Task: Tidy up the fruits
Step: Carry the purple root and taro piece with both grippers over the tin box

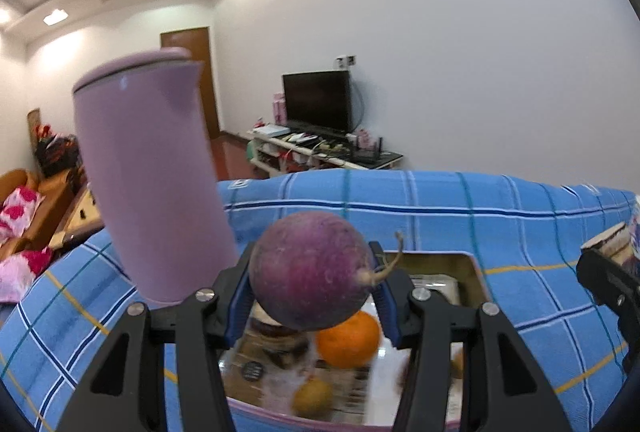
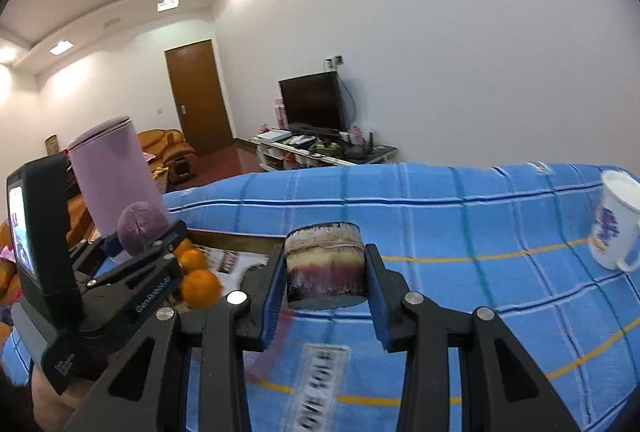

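My left gripper [image 1: 313, 248] is shut on a round purple fruit [image 1: 308, 268] with a dry stem. It hangs above a gold-rimmed tray [image 1: 476, 272] holding an orange [image 1: 348, 340] and a small yellow fruit [image 1: 312, 396]. My right gripper [image 2: 325, 250] is shut on a short cut chunk [image 2: 326, 264] with a purple and cream side, lifted over the blue checked cloth. In the right wrist view the left gripper [image 2: 138, 234] and its purple fruit [image 2: 140, 222] show at the left, above oranges [image 2: 200, 288]. The right gripper's tip [image 1: 600, 260] shows at the left wrist view's right edge.
A tall lilac jug [image 1: 156, 171] stands left of the tray, close to my left fingers. A white mug [image 2: 616, 224] with a purple print sits at the far right of the cloth-covered table [image 2: 460, 232]. A printed label lies on the cloth under my right gripper.
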Available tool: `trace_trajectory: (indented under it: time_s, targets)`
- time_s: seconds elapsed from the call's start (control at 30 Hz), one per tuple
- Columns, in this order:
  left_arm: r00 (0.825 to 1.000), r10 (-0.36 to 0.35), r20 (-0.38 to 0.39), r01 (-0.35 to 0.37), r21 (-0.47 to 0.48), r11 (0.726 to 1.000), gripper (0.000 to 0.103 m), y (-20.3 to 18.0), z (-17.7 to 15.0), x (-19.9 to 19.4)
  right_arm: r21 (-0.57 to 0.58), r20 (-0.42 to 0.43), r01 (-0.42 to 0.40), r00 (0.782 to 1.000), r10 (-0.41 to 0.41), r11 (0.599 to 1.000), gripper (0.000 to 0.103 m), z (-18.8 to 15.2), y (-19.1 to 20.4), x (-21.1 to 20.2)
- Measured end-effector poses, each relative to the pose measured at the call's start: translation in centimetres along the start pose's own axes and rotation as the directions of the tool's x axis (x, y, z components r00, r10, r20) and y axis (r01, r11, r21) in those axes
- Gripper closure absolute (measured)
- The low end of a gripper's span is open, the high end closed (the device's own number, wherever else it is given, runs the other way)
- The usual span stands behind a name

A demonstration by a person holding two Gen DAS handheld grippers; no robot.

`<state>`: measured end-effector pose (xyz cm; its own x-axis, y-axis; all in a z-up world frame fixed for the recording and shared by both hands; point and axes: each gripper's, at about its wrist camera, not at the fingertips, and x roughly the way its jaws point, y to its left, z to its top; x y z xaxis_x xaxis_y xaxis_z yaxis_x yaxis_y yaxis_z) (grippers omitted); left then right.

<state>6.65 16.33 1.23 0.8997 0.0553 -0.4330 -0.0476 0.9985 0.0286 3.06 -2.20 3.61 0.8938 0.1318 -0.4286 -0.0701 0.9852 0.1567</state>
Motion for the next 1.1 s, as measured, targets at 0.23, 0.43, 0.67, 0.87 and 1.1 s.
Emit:
trace_trajectory:
  time_s: [0.23,0.43,0.67,0.87,1.1]
  targets:
    - [0.999,0.044,0.013,-0.043,-0.012,0.999,0.049,2.2,0.2,0.5,0.0,0.018,-0.049,0.999,0.049,0.999,0.063,0.4,3.6,2.5]
    - [0.998,0.064,-0.01,-0.065,-0.006,0.998,0.049,2.4,-0.3,1.4,0.018,0.028,-0.072,0.997,0.072,0.997,0.063,0.4,4.7,3.5]
    - [0.998,0.059,-0.017,-0.059,-0.011,0.998,0.049,2.1,-0.3,1.4,0.009,0.024,-0.05,0.998,0.05,0.999,0.063,-0.4,3.8,2.9]
    - [0.998,0.055,-0.018,-0.055,0.001,0.998,0.049,1.7,-0.3,1.0,-0.006,0.017,-0.044,0.999,0.044,0.999,0.063,-0.6,3.7,2.9]
    - [0.997,0.077,-0.026,-0.078,-0.029,0.997,0.049,2.8,0.3,1.8,-0.014,0.015,-0.056,0.998,0.056,0.998,0.063,0.0,4.6,3.3]
